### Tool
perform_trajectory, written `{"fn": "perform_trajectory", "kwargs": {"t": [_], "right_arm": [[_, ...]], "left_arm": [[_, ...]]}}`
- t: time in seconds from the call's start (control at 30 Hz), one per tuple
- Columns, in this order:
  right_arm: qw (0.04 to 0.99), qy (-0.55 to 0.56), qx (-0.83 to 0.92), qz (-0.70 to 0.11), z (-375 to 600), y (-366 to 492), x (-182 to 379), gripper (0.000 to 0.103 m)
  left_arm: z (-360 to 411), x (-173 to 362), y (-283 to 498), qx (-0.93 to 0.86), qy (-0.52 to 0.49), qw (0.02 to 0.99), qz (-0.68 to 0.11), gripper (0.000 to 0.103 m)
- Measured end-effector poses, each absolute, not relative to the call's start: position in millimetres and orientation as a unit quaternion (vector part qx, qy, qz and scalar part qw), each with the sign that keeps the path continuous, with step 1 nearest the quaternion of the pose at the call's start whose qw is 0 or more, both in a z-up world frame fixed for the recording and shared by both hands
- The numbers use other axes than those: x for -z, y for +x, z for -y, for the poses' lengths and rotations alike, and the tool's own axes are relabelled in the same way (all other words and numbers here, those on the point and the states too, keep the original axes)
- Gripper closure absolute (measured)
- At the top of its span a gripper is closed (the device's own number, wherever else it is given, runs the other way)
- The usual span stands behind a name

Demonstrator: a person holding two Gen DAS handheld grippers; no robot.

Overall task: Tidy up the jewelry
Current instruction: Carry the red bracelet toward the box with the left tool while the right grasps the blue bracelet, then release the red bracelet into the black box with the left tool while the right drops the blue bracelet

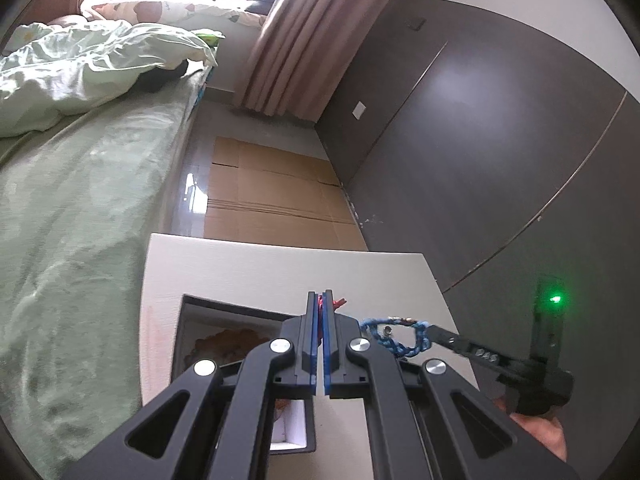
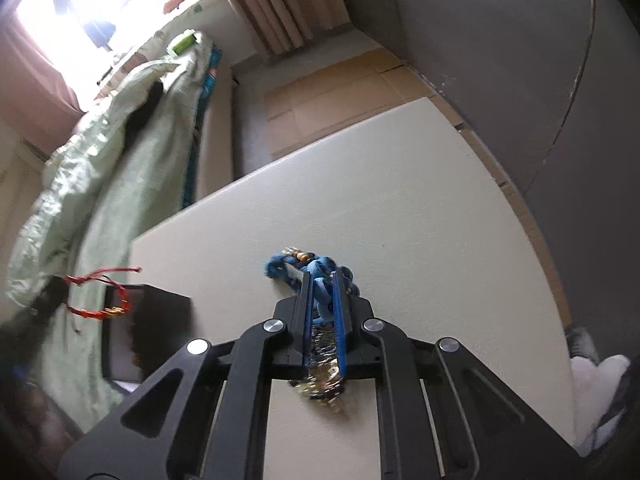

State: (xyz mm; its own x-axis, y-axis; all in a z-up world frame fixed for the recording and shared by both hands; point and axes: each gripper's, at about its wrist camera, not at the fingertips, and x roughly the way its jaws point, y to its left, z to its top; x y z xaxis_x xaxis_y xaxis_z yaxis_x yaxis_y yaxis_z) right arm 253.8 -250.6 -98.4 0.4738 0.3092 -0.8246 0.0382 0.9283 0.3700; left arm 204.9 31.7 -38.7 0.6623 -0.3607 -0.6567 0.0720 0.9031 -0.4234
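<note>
Bedroom, pale cream surface [image 2: 400, 200] beside green-sheeted bed [image 1: 80, 220]. Left gripper [image 1: 322, 300] jaws pressed together on thin red cord bracelet [image 2: 100, 292], hanging over black open box [image 2: 160, 320]. Right gripper [image 2: 323, 280] jaws pinching blue braided bracelet [image 2: 316, 268] on surface. Risk: shallow pinch slips when lifted; dangling red cord snags box rim.

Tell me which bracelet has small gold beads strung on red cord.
The red bracelet, hanging from the left gripper. The other, in the right gripper, is blue braided cord.
</note>
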Motion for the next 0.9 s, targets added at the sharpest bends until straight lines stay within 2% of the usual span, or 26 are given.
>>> {"fn": "perform_trajectory", "kwargs": {"t": [0.3,0.5,0.57,0.6,0.63,0.77,0.9], "right_arm": [[0.844,0.215,-0.129,-0.474,251.7,234.8,74.0,0.093],[0.846,0.225,-0.169,-0.453,236.6,225.8,58.9,0.093],[0.845,0.227,-0.183,-0.448,229.5,222.9,54.2,0.093],[0.845,0.227,-0.191,-0.445,225.0,221.9,51.6,0.093],[0.845,0.227,-0.198,-0.443,220.6,221.1,50.0,0.093],[0.835,0.238,-0.228,-0.440,200.2,216.5,46.9,0.093],[0.828,0.237,-0.252,-0.441,178.6,213.4,46.2,0.093]], "left_arm": [[-49.9,44.7,196.6,0.101,-0.189,0.891,-0.400,0.103],[-47.7,56.9,201.2,0.090,-0.177,0.877,-0.437,0.101],[-48.4,56.9,200.0,0.084,-0.172,0.880,-0.435,0.081],[-50.4,55.1,198.7,0.081,-0.176,0.882,-0.429,0.061],[-54.5,50.9,195.6,0.073,-0.181,0.888,-0.416,0.049],[-68.1,42.2,191.5,0.063,-0.188,0.893,-0.404,0.048],[-83.2,39.2,188.1,0.047,-0.203,0.893,-0.398,0.039]]}}
